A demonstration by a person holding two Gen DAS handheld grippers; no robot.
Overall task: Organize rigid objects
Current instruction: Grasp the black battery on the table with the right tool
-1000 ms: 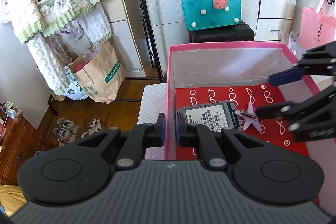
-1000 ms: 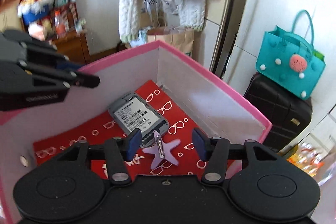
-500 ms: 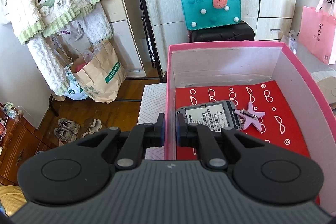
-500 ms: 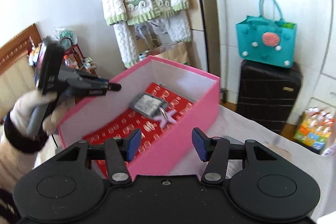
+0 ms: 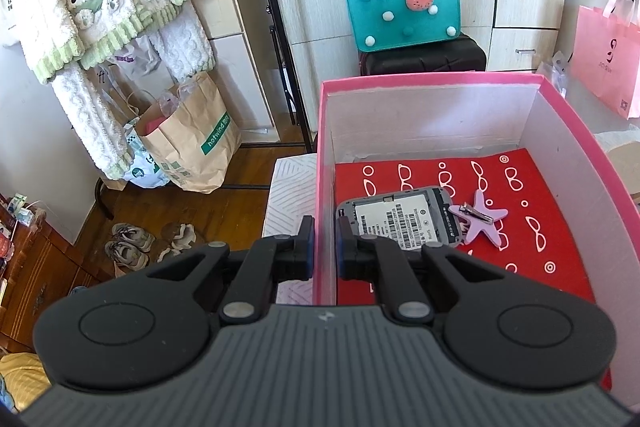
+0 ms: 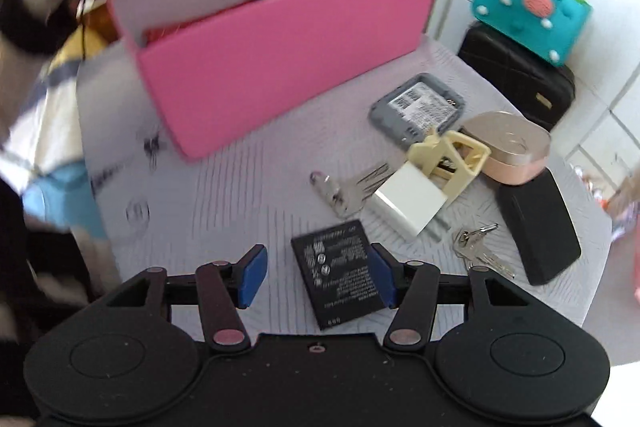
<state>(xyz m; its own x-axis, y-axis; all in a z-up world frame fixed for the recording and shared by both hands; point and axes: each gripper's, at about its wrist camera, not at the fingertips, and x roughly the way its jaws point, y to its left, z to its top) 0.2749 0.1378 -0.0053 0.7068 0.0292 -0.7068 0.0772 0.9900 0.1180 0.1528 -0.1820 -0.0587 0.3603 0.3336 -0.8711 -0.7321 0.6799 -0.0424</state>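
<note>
Since leaving box [image 6: 280, 47], right tongs [image 6: 316, 277] over battery [image 6: 340, 275].

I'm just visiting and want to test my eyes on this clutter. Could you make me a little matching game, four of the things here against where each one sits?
Things:
1. purple starfish hair clip
2. black battery
3. teal bag
4. left gripper

Places:
A. on top of the black suitcase
B. on the white table, in front of the right gripper, whose jaws are open
C. jaws clamped on the pink box wall
D. on the red lining inside the pink box

Pairs: 1-D, 2-B, 3-A, 4-C
</note>
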